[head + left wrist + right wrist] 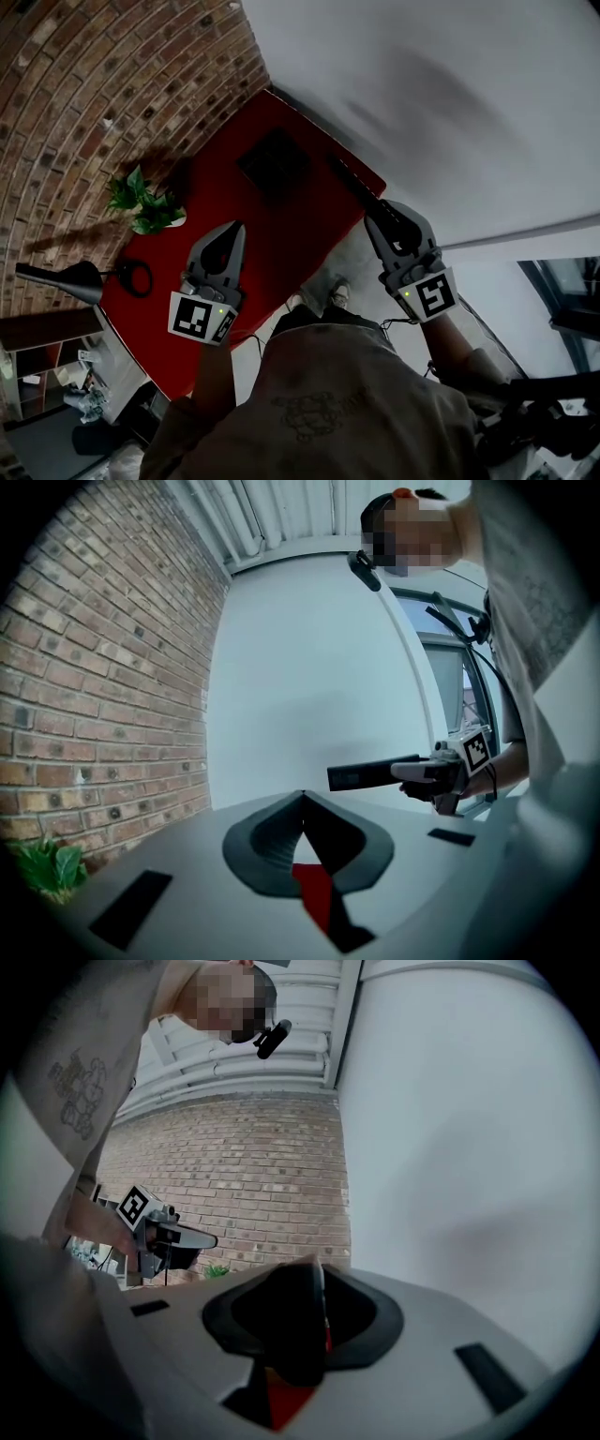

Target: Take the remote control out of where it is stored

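Brick wall (84, 103), red table (281, 234) (white wall (450, 94) beside)

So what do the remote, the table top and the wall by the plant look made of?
Remote: matte black, likely plastic.
Table top: smooth, uniform red, perhaps paint or laminate; can't tell which.
Wall: exposed brick, mortar joints visible.

No readable text or numbers. Only coded square markers on the cubes of my left gripper (234, 232) and right gripper (380, 217); shirt print (314, 412), lower centre, illegible.
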Available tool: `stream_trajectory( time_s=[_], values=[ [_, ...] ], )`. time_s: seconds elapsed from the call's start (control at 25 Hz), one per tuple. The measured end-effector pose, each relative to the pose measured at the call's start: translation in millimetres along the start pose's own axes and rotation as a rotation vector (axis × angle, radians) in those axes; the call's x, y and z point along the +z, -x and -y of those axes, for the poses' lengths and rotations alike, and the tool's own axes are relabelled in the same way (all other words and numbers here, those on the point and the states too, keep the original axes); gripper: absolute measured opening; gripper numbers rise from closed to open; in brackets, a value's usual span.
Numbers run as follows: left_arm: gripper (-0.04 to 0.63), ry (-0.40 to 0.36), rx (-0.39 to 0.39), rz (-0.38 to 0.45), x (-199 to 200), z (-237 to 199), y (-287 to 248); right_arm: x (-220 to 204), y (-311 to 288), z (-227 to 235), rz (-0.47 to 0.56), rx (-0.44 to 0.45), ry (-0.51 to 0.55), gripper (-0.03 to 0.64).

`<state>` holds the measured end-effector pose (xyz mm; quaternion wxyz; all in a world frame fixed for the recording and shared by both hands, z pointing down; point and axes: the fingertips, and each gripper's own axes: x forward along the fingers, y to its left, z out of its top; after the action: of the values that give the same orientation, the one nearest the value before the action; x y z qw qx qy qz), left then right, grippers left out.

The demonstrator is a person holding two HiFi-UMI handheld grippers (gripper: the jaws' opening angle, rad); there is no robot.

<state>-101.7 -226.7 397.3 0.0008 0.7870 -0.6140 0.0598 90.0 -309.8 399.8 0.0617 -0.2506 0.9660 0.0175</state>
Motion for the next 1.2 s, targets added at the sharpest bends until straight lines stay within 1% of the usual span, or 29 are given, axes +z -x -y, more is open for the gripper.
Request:
stream_trajectory(
  time_s=[0.2,0.6,0.88,1.04,1.2],
  values=[
    [0.005,-0.006,-0.007,-0.013,-2.4,8.8,4.4,-9.3,15.2,-1.5,-0.011,-0.017,-0.014,0.114],
    [0.005,-0.007,-0.041,0.0,-4.3,17.1,24.1,-2.8,38.7,-23.3,-0.027,-0.056,0.007,0.114],
    [0.005,-0.018,-0.042,0.024,-3.9,11.1,64.4,11.3,46.5,-60.3,-0.005,-0.076,0.032,0.114],
    [0.005,-0.016,-0.03,0.047,-3.2,3.7,95.3,19.1,47.1,-90.9,0.001,-0.068,0.056,0.114],
    [0.005,-0.016,-0.034,0.069,-2.3,3.4,129.4,28.3,53.2,-123.5,0.01,-0.075,0.073,0.114]
  ],
)
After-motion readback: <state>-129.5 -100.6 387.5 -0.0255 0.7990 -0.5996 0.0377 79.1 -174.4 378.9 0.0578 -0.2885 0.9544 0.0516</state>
